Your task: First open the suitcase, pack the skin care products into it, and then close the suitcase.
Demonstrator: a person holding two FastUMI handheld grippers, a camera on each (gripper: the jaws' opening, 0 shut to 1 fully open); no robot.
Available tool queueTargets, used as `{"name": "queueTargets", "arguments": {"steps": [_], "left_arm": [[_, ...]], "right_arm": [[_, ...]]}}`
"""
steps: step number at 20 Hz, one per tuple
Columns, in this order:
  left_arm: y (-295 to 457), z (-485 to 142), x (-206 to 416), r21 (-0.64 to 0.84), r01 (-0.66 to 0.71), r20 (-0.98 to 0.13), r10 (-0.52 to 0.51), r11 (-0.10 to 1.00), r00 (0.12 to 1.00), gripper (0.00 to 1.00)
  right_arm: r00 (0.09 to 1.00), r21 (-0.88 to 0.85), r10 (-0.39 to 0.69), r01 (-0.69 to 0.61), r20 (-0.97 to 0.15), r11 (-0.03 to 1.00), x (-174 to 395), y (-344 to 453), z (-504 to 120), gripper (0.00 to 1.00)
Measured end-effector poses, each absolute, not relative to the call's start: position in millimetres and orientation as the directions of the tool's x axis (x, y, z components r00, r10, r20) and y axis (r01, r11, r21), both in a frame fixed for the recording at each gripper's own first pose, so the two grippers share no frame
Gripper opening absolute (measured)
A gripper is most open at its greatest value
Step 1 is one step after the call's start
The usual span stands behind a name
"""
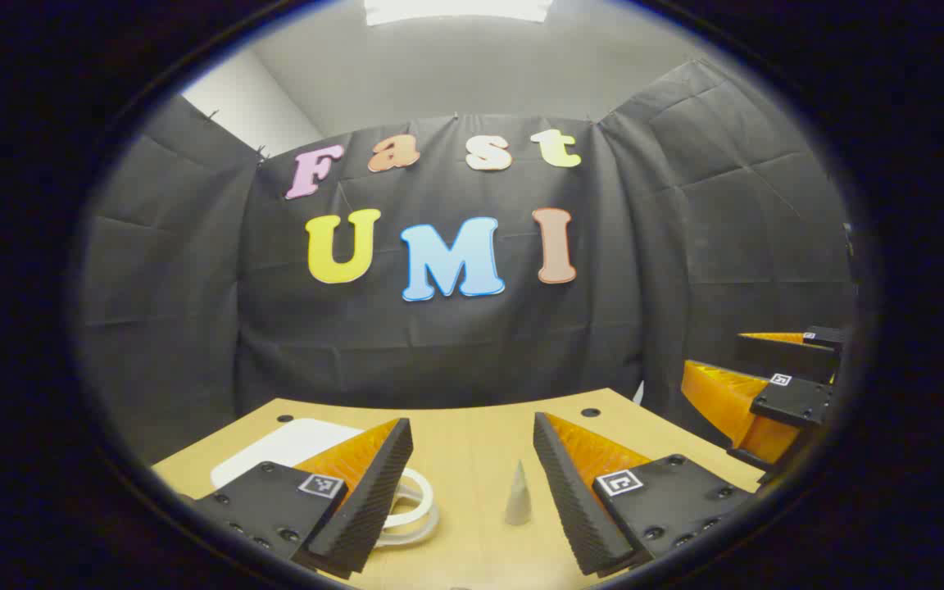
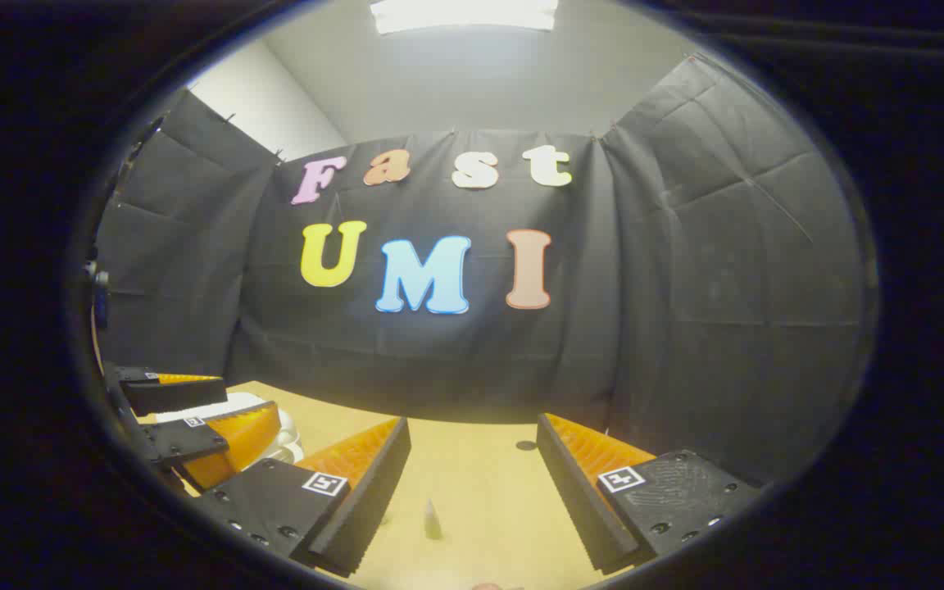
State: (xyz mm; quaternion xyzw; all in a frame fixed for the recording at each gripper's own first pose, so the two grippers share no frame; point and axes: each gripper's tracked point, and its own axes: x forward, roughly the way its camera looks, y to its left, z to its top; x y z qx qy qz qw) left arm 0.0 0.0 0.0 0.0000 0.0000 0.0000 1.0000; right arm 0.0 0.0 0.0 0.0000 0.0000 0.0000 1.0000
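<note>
So it's the usual black-cloth booth with a light wood table [image 1: 472, 434] across the bottom of both views, and both grippers are held level above it, looking toward the back wall instead of down at anything. The left gripper [image 1: 472, 500] has its fingers spread wide with nothing between them; past them on the table there's a small grey cone-shaped thing [image 1: 518, 494], a white ring-like piece [image 1: 419, 504] partly behind the left finger, and a flat white sheet or board [image 1: 283, 447] further back left. The right gripper [image 2: 472, 504] is also spread apart and empty, and it shows up again off at the right edge of the left gripper view. Honestly I can't spot the suitcase anywhere, and I can't tell whether the cone is one of the skin care products. My guess is this is the ready pose: both claws open and hovering side by side so they can drop onto the case once it's in reach. Nothing looks packed yet.
</note>
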Motion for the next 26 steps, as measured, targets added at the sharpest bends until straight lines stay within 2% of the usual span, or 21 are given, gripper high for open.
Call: {"name": "queueTargets", "arguments": {"steps": [4,9,16,22,26], "left_arm": [[33,13,13,-0.039,-0.052,0.01,0.053,0.998,0.999,0.95],[54,8,37,-0.014,-0.044,-0.027,0.044,0.999,0.999,0.96],[77,10,60,-0.015,-0.044,-0.037,0.043,0.999,0.998,0.96],[72,4,74,-0.023,-0.011,-0.061,0.01,1.0,0.998,0.96],[60,-28,93,-0.032,0.024,-0.171,-0.029,0.999,0.985,0.96]], "right_arm": [[0.997,-0.105,0.074,-0.072,0.015,0.992,14,26,10,0.94],[0.999,-0.041,0.04,-0.039,0.02,0.998,29,36,16,0.94],[0.998,0.055,0.003,0.0,-0.056,0.998,41,36,9,0.94],[0.994,0.055,-0.032,0.037,-0.101,0.998,42,27,3,0.94],[0.991,0.043,-0.047,0.053,-0.129,0.998,40,20,-3,0.94]]}}
